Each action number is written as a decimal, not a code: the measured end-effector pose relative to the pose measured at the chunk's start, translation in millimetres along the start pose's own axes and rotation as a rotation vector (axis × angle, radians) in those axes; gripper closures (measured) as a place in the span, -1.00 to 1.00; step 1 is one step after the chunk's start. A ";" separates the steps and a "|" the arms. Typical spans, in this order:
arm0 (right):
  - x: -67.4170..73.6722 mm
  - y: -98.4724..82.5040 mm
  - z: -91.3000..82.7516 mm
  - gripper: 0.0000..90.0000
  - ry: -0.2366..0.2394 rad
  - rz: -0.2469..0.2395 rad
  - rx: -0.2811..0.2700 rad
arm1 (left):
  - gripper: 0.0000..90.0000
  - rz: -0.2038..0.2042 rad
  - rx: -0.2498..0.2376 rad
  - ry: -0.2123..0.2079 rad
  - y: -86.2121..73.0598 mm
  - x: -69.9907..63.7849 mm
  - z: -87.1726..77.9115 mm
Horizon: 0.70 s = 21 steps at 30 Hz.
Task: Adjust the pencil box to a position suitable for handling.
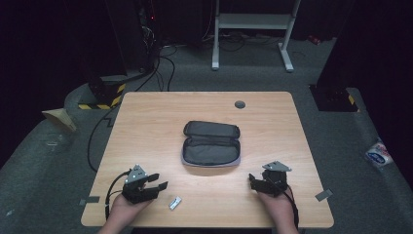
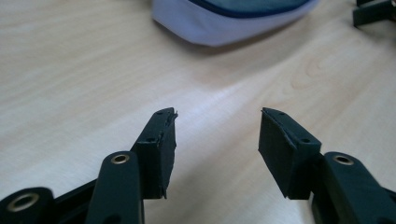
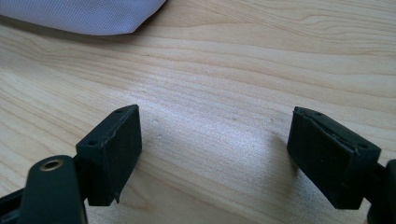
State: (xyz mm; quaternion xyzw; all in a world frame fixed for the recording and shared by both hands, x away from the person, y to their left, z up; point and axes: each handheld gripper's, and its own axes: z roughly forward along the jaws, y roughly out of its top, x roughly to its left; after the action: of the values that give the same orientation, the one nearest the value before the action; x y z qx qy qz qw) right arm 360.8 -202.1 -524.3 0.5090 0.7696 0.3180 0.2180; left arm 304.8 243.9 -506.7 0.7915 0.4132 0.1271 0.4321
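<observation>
A dark grey zip pouch (image 1: 211, 144) lies unzipped in the middle of the wooden table (image 1: 146, 126), its lid folded back. A small white-and-silver object (image 1: 175, 203) rests near the front edge, just right of my left gripper (image 1: 161, 180). That gripper is open over bare wood with nothing between its jaws (image 2: 218, 114); the pouch's pale edge (image 2: 224, 23) lies ahead of it. At the front right, my right gripper (image 1: 252, 179) points left, open and empty (image 3: 215, 112), with a corner of the pouch (image 3: 84, 14) beyond it.
A round grey grommet (image 1: 239, 104) sits at the table's far edge. Beyond the table stand a white metal frame (image 1: 253, 22) and black cables on grey carpet (image 1: 165, 68). A blue-and-white packet (image 1: 379, 153) lies on the floor at right.
</observation>
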 end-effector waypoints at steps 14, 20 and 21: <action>0.5 -0.4 -0.4 -0.60 -0.005 0.002 0.000 | 0.07 0.089 0.043 -0.042 -12.4 -38.6 1.7; 0.5 -0.3 -0.4 -0.60 -0.005 0.002 0.000 | 0.13 0.105 0.082 -0.054 -16.3 -44.7 8.5; 0.3 -0.3 -0.3 -0.60 -0.005 0.001 -0.001 | 0.14 0.114 0.089 -0.054 -16.9 -45.6 9.6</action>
State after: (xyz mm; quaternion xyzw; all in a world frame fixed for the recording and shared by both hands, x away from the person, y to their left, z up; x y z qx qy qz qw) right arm 360.2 -202.0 -524.2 0.5099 0.7688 0.3172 0.2199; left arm 272.4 208.3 -518.7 0.8354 0.3608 0.1116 0.3993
